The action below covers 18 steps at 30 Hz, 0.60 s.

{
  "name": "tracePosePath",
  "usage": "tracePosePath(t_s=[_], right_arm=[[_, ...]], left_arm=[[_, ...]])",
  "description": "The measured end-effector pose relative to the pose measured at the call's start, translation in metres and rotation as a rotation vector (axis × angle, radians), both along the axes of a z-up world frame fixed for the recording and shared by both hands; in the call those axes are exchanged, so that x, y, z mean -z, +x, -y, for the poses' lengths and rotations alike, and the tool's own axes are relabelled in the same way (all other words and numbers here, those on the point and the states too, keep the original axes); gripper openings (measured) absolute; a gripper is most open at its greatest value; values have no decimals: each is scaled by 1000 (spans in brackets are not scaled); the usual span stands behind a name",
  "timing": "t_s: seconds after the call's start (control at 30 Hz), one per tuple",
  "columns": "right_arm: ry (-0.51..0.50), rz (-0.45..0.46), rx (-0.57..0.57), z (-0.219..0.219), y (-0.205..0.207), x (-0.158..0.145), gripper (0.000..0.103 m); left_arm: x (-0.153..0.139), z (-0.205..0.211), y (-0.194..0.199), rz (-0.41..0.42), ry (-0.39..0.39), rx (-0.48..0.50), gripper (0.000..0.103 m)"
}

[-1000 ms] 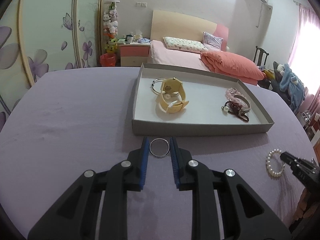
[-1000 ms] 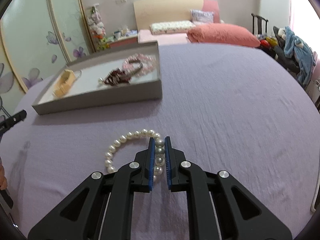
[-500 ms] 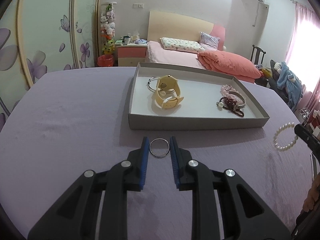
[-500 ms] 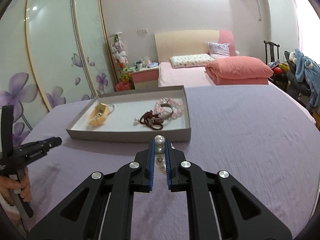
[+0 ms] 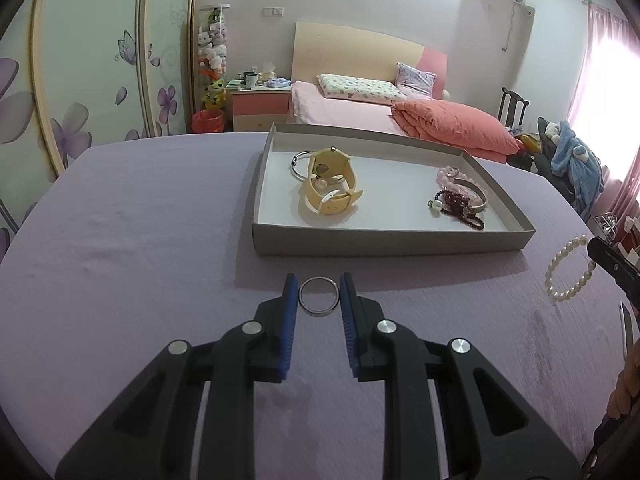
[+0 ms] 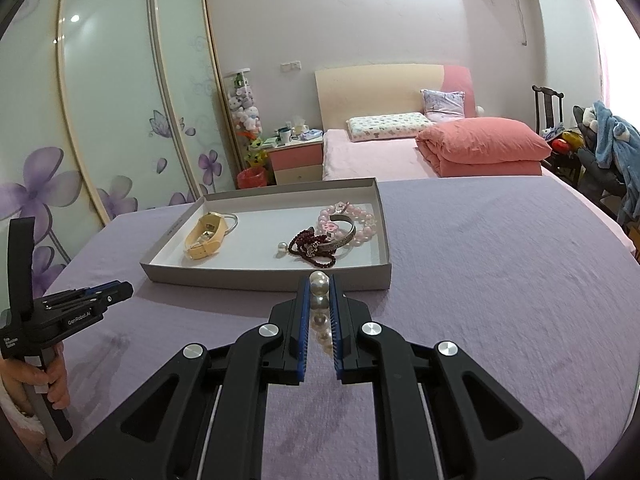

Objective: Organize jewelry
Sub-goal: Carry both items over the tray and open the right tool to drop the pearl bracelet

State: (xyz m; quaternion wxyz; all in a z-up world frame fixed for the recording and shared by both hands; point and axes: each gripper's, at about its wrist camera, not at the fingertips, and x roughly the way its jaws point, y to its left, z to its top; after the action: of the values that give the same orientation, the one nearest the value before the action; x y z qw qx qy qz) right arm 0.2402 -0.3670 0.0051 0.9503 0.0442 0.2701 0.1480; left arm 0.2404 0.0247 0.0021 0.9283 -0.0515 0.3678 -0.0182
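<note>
My left gripper [image 5: 319, 294] is shut on a silver ring [image 5: 319, 313], held just above the purple cloth in front of the grey tray [image 5: 380, 246]. My right gripper [image 6: 319, 292] is shut on a white pearl bracelet [image 6: 319, 280]. In the left wrist view the bracelet [image 5: 551, 272] hangs as a loop from the right gripper's tip [image 5: 596, 246], off the cloth and to the right of the tray. The tray [image 6: 260, 280] holds a yellow watch [image 5: 332, 196], a thin silver bangle [image 5: 298, 164], pink beads [image 6: 360, 224] and dark red beads [image 6: 308, 244].
A purple cloth [image 5: 140, 240] covers the round table. A person's hand [image 6: 52, 380] grips the left gripper's handle at the table's left edge. Beyond the table stand a pink bed [image 6: 400, 152], a nightstand [image 6: 296, 156] and sliding wardrobe doors [image 6: 120, 100].
The right gripper rose with the pearl bracelet, lifting it off the cloth, and tilted up toward the tray. The left gripper keeps the ring and has barely shifted.
</note>
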Motion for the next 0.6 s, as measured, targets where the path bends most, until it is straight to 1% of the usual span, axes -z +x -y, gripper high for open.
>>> tracePosePath(t_s=[0.6], right_arm=[[-3,10,3,0,0,0,11]], left_arm=[[-1,2,-2,6,0,3,22]])
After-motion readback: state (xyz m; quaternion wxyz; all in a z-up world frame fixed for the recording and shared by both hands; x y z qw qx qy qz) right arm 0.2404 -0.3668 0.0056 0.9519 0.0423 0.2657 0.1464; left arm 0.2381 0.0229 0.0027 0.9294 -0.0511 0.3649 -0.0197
